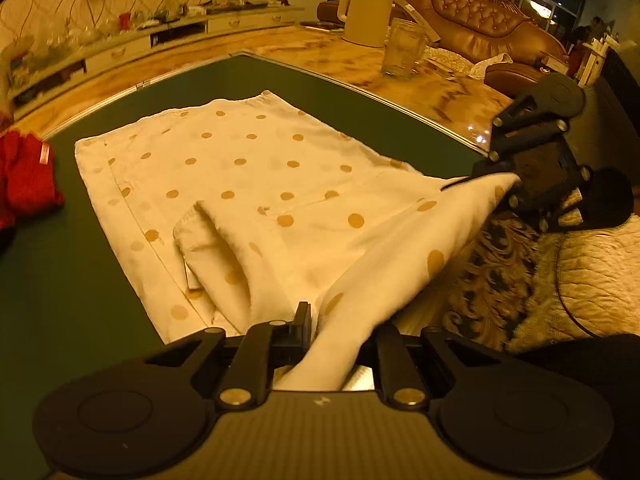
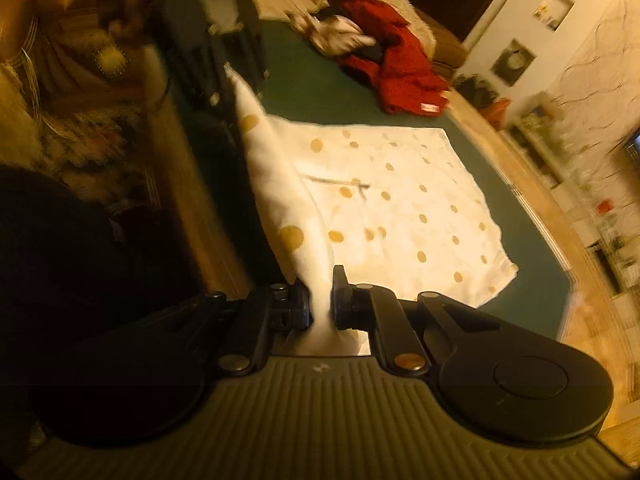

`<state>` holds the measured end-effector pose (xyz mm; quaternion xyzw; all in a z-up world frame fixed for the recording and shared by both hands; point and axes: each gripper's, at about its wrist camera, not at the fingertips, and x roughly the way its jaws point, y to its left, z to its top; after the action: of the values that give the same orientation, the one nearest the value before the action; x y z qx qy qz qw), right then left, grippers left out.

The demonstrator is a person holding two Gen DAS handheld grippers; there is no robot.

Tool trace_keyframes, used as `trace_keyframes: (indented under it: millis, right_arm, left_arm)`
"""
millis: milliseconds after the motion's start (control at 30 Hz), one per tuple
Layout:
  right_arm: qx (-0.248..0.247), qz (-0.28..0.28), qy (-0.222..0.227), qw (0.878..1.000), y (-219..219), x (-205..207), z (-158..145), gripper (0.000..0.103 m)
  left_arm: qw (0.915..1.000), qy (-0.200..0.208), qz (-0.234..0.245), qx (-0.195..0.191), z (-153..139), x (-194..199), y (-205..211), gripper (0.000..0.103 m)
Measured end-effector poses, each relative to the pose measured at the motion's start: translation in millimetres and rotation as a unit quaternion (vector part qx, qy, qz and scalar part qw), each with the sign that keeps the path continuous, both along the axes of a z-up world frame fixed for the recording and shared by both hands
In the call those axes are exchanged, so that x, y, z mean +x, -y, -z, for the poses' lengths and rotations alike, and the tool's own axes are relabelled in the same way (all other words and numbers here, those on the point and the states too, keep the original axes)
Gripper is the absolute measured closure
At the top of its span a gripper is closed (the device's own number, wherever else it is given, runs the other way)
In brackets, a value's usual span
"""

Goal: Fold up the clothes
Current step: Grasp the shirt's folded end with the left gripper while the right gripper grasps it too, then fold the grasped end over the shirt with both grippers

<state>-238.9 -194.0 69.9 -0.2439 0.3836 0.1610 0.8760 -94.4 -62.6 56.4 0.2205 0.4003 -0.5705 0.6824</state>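
Note:
A cream garment with tan polka dots (image 1: 248, 168) lies spread on the green table top (image 1: 52, 280); it also shows in the right wrist view (image 2: 400, 216). My left gripper (image 1: 336, 320) is shut on the garment's near edge, which is lifted off the table. My right gripper (image 2: 322, 300) is shut on the same edge further along, and it shows at the right of the left wrist view (image 1: 500, 176). The edge hangs stretched between the two grippers. A sleeve (image 1: 224, 248) lies folded on the garment.
A pile of red clothes (image 1: 24, 176) lies at the table's left end, also in the right wrist view (image 2: 396, 64). A white kettle (image 1: 366, 12) and a glass jar (image 1: 402, 48) stand on the marble counter beyond. A leather sofa (image 1: 480, 28) is behind.

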Motion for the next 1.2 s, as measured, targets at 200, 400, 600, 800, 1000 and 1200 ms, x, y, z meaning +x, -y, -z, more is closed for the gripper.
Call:
trace_keyframes:
  millis: [200, 400, 600, 800, 1000, 1200]
  right_arm:
    - [0.118, -0.015, -0.05, 0.992, 14, -9, -47, 0.091]
    - [0.225, -0.011, -0.081, 0.971, 62, 35, -84, 0.091]
    - [0.313, 0.049, -0.137, 0.938, 140, 124, -56, 0.091]
    - [0.384, 0.106, -0.187, 0.898, 203, 193, 8, 0.09]
    - [0.415, 0.149, -0.223, 0.869, 230, 219, 55, 0.087]
    - [0.497, 0.214, -0.229, 0.809, 257, 206, 79, 0.057]
  left_arm:
    - [0.9987, -0.05, 0.012, 0.007, -35, -21, -35, 0.09]
    - [0.9933, -0.094, 0.066, 0.012, -71, 28, -26, 0.09]
    - [0.9915, -0.112, 0.063, 0.021, -56, 133, 27, 0.09]
    - [0.9853, -0.156, 0.05, 0.047, 2, 211, 70, 0.087]
    - [0.9814, -0.187, -0.013, 0.04, 46, 250, 77, 0.053]
    - [0.9708, -0.218, -0.092, -0.04, 60, 251, 39, 0.046]
